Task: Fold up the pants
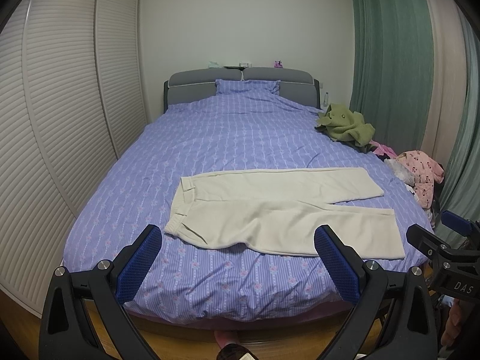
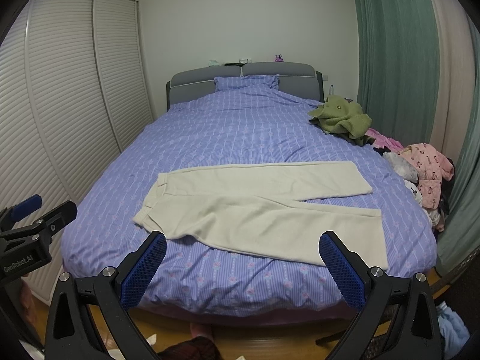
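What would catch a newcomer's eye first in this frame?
The cream pants lie spread flat across the near part of the purple bed, waistband to the left, legs to the right. Both the left gripper and right gripper hover open before the bed's foot, touching nothing. A heap of clothes sits along the bed's right edge.

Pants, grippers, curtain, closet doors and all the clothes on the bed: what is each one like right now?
Pants: unfolded, spread flat on the bed, legs splayed apart at the hems.
Left gripper: fingers open, holding nothing.
Right gripper: fingers open, holding nothing.
Green sweater: crumpled in a heap.
Pink jacket: bunched up at the bed's edge.
Green curtain: drawn.
Closet doors: shut.
Duvet: spread over the bed.
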`<action>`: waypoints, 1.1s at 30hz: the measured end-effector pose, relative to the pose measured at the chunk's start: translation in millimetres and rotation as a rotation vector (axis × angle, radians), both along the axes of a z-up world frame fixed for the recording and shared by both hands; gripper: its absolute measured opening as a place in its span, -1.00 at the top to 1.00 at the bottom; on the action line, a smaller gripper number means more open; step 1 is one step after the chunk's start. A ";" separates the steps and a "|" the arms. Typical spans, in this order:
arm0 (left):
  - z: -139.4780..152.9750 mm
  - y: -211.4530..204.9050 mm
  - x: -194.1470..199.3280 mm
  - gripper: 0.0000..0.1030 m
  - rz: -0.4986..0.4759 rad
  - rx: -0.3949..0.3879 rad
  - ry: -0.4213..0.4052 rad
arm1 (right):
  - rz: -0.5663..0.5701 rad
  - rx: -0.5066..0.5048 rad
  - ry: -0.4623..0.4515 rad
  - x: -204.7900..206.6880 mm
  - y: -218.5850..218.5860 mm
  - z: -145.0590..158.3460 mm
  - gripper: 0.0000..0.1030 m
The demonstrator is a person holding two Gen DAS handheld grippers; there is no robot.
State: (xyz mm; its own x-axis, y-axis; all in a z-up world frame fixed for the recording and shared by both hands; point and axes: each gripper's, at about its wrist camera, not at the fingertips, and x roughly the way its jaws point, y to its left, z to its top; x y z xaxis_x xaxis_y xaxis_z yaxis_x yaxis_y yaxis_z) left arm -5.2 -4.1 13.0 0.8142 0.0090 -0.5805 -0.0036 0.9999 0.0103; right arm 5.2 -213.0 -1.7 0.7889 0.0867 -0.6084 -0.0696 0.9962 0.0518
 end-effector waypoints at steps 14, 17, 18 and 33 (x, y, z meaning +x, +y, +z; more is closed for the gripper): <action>-7.8 11.0 7.9 -1.00 0.016 -0.013 0.021 | 0.007 -0.006 0.023 6.0 8.1 -6.9 -1.00; -13.2 15.3 10.5 -1.00 0.022 -0.015 0.033 | 0.011 -0.006 0.038 9.8 10.6 -9.3 -1.00; -15.2 16.9 12.2 -1.00 0.024 -0.017 0.038 | 0.012 -0.007 0.043 11.5 11.7 -10.3 -1.00; -100.4 77.9 94.2 -1.00 0.113 0.046 0.154 | -0.029 -0.015 0.160 94.5 39.7 -88.0 -1.00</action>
State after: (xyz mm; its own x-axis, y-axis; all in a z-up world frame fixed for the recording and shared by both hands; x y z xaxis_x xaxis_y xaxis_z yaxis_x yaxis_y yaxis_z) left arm 89.0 73.7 -87.3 0.7084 0.1242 -0.6948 -0.1105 0.9918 0.0647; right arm 99.7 -173.3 -89.7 0.6841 0.0551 -0.7273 -0.0325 0.9985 0.0451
